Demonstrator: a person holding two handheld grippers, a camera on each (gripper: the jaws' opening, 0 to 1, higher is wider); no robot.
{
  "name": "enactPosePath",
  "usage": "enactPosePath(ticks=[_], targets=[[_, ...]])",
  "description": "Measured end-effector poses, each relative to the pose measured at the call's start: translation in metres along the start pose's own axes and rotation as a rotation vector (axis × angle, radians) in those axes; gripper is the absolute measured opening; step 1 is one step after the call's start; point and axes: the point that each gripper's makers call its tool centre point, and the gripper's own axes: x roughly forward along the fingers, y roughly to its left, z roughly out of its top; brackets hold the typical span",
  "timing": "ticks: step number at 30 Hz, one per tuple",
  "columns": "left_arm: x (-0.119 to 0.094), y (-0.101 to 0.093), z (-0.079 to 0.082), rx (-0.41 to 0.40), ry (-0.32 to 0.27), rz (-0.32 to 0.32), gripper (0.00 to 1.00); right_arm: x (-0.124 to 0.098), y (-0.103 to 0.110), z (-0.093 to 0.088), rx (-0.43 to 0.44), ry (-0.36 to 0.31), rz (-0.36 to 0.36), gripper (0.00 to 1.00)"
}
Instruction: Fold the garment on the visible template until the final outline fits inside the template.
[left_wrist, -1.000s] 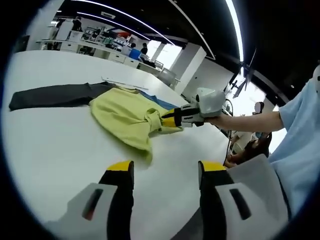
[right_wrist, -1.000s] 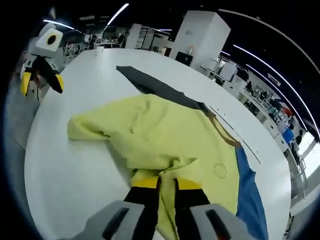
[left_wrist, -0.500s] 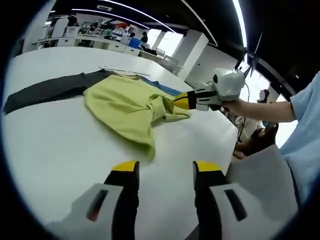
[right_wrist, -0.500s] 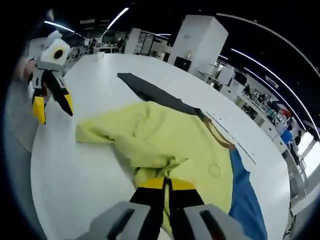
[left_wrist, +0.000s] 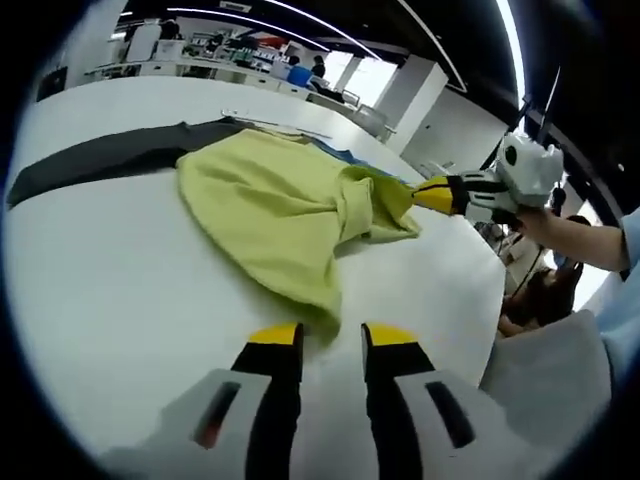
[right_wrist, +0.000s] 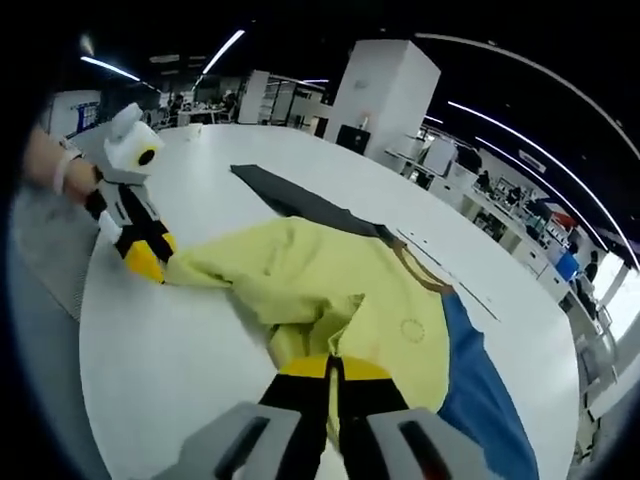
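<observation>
A yellow garment (left_wrist: 280, 195) lies crumpled on the white table (left_wrist: 110, 280), partly over a blue template (right_wrist: 480, 390). In the right gripper view my right gripper (right_wrist: 333, 368) is shut on a bunched fold of the yellow garment (right_wrist: 340, 290). That same gripper (left_wrist: 420, 192) enters the left gripper view from the right, holding the cloth up. My left gripper (left_wrist: 330, 335) has its jaws close together with a gap still between them. The garment's near corner lies just ahead of its tips. The left gripper (right_wrist: 150, 262) touches that corner in the right gripper view.
A long dark grey cloth (left_wrist: 100, 160) stretches across the table beyond the yellow garment, also visible as a dark strip (right_wrist: 290, 200). The table's rounded edge (left_wrist: 490, 300) runs close on the right. A person's hand (left_wrist: 560, 235) holds the right gripper. Office desks stand far behind.
My left gripper moved in to the garment's near corner and its jaws narrowed. The right gripper kept its hold and drew the bunched fold away to the right.
</observation>
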Motion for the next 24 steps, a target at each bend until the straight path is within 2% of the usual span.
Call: enactPosePath(ticks=[3,4,5,11,14,15,18,24], targets=[[0.0,0.001,0.0,-0.046,-0.003,0.003,0.09,-0.008,-0.002,0.0,0.02,-0.012,-0.006,0.0],[0.0,0.002,-0.001,-0.059,-0.001,-0.001,0.02,-0.013,-0.003,0.0,0.023,-0.015,-0.008,0.0],[-0.002,0.002,0.0,-0.077,-0.006,-0.002,0.01,-0.017,-0.003,0.001,0.026,-0.018,-0.012,0.0],[-0.021,-0.002,0.006,-0.171,-0.026,-0.041,0.0,-0.046,-0.001,0.0,0.05,-0.046,-0.02,0.0],[-0.034,-0.011,0.014,-0.185,-0.063,-0.127,0.0,-0.062,-0.001,-0.003,0.066,-0.047,-0.024,0.0],[-0.039,-0.007,0.013,-0.218,-0.054,-0.112,0.0,-0.069,0.0,-0.005,0.069,-0.049,-0.023,0.0],[-0.051,-0.005,0.016,-0.268,-0.061,-0.123,0.0,-0.086,0.0,-0.008,0.092,-0.052,-0.03,0.0],[-0.069,-0.002,0.021,-0.324,-0.078,-0.127,0.0,-0.117,0.005,-0.022,0.116,-0.04,-0.047,0.0]])
